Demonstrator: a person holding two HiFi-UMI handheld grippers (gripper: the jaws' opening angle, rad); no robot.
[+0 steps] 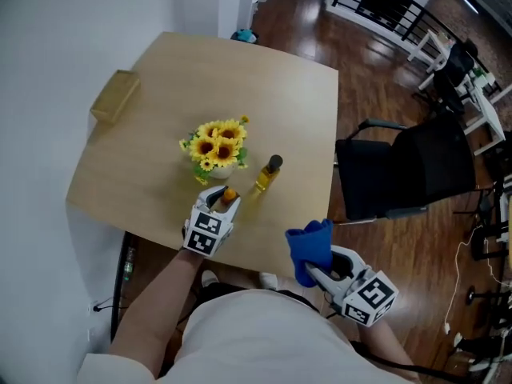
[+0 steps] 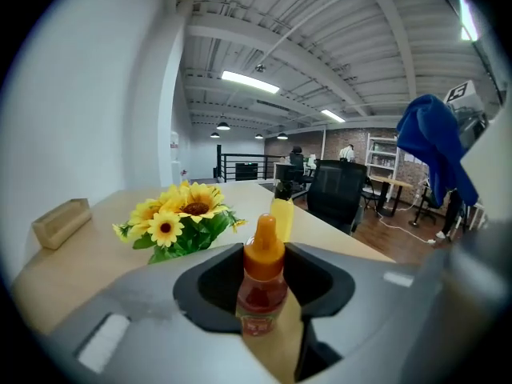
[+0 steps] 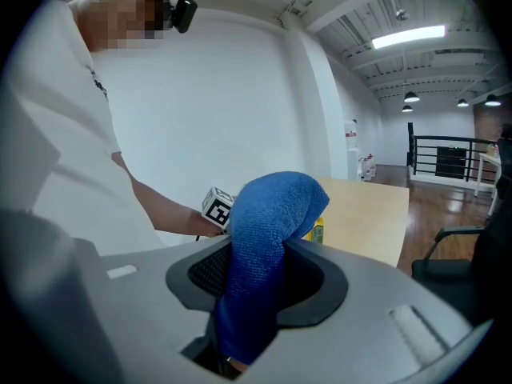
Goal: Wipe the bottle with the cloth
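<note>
Tabletop (image 1: 264, 78); left gripper (image 1: 226, 201) jaws tight on upright, cap-up bottle (image 2: 261, 282); right gripper's (image 1: 320, 277) on cloth (image 3: 268, 214).

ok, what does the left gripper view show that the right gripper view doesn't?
Left gripper view only: the small orange-capped bottle clamped in the left tongs, the sunflowers and the wooden block.
Right gripper view only: the right tongs shut on the blue cloth, the person's forearm and a marker cube.
Both: the blue cloth, at the upper right of the left gripper view, and the table.
</note>
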